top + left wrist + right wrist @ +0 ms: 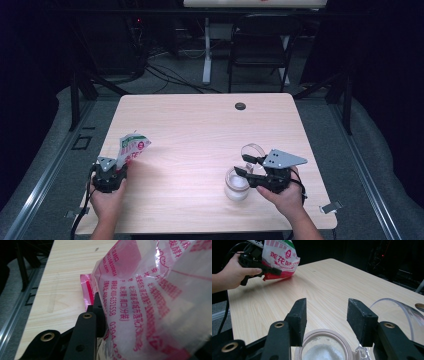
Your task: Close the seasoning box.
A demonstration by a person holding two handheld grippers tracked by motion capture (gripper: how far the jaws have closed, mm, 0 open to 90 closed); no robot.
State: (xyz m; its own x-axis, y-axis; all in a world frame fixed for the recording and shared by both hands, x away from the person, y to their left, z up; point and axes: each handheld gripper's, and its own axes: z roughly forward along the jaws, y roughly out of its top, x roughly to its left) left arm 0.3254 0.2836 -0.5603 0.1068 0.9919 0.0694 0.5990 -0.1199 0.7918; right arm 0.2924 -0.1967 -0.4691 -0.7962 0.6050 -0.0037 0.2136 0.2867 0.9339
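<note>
A plastic bag [134,146] printed in pink, green and white tilts up near the table's left edge, with my left gripper [121,168] shut on its lower end. In the left gripper view the bag [150,297] covers the right side, and one black finger [83,337] lies against it. A small clear jar [236,187] with white powder stands at the front right. My right gripper [246,166] hovers open just over the jar [324,350], nothing between its pads [325,312]. A clear round lid [252,149] stands upright beside it.
The pale wooden table [200,125] has a black round grommet [240,106] near its far edge. A dark folding chair [260,45] and cables sit on the floor behind. The left hand with its gripper [259,263] shows far left in the right gripper view.
</note>
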